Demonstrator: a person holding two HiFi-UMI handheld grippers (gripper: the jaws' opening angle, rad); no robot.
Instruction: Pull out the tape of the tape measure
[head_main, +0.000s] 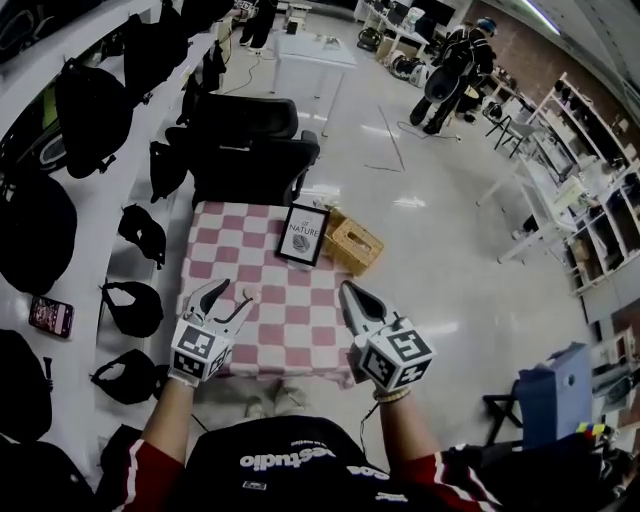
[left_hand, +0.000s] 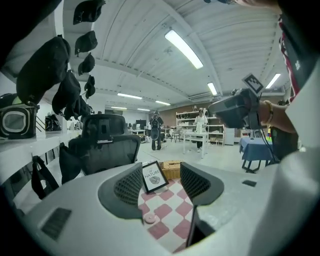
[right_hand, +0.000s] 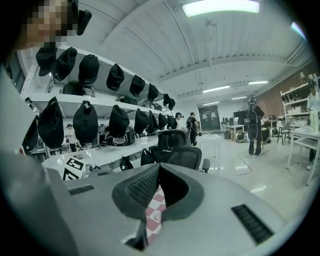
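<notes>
Checked table, three things

A table (head_main: 225, 345) under a pink-and-white checked cloth (head_main: 265, 300) carries an upright frame (head_main: 303, 235) near its far edge. A wicker box (head_main: 352, 245) sits at the far right corner, overhanging it. A small pink disc (left_hand: 150, 218) lies nearer the middle.

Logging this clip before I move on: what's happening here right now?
A person holds a claw in each hand over a pink checkered tablecloth. The left claw is open, the right claw shut; neither holds anything. A framed sign stands at the far edge, a wicker box beside it. A small round pinkish item lies on the tablecloth near the left claw; I can't tell whether it is the tape measure. No tape is out.
</notes>
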